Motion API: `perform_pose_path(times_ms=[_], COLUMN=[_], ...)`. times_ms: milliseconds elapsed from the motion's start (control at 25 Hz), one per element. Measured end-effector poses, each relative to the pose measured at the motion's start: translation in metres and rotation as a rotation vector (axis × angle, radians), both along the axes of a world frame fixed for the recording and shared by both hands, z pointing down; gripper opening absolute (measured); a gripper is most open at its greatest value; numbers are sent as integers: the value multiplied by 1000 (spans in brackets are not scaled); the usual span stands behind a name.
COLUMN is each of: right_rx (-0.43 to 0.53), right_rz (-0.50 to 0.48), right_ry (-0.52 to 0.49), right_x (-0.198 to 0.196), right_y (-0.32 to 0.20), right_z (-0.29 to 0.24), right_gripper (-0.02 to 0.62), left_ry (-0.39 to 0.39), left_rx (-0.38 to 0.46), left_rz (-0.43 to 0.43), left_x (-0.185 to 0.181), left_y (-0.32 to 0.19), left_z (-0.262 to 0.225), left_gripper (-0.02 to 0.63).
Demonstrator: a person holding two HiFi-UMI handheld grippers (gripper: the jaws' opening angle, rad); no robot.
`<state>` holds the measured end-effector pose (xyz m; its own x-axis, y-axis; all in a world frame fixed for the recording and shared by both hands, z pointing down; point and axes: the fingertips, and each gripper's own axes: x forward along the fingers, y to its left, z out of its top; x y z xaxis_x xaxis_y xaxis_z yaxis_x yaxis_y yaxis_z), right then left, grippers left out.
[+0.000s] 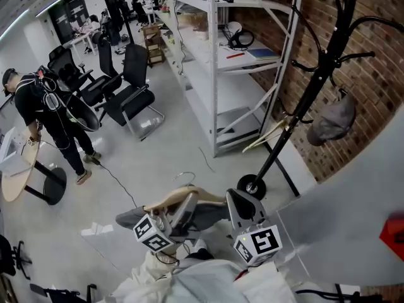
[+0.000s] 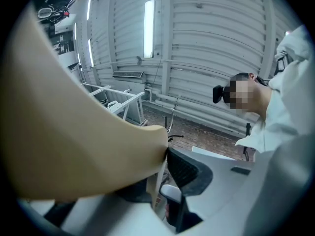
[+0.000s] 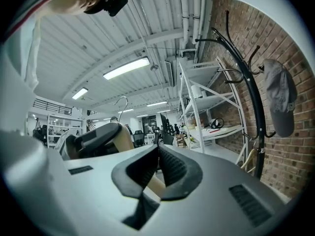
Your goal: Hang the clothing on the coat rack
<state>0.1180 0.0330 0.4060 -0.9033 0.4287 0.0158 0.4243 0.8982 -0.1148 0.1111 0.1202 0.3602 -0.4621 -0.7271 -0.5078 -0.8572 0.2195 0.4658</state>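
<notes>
Head view, down-left of rack (image 1: 315, 87): gripping hanger (image 1: 165, 201) by one arm with left gripper (image 1: 183, 207), clamping its other arm with right gripper (image 1: 238, 202). Carrying grey garment (image 1: 132, 218) on it, well apart from rack and from cap (image 1: 332, 122) hung there.

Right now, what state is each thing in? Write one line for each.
Left gripper: shut on the wooden hanger.
Right gripper: shut on the same hanger.
Wooden hanger: held by both grippers, not on the rack.
Grey garment: draped on the hanger.
Coat rack: upright.
Grey cap: hanging on the coat rack.
</notes>
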Motion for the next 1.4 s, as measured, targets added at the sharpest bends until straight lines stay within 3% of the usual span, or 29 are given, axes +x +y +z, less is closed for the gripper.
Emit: perform_pose_path(times_ms=[520, 960, 1400], right_rx=[15, 7, 4], right_rz=[72, 94, 79], right_ry=[7, 46, 21], right_x=[-62, -118, -211], right_y=[48, 45, 34], right_z=[7, 16, 13], right_gripper=[25, 25, 25], left_ry=[-11, 34, 39], left_rx=[11, -1, -1], left_rz=[46, 61, 79], left_x=[-73, -128, -209], left_y=[54, 51, 30], left_z=[4, 14, 18], left_gripper=[103, 103, 102])
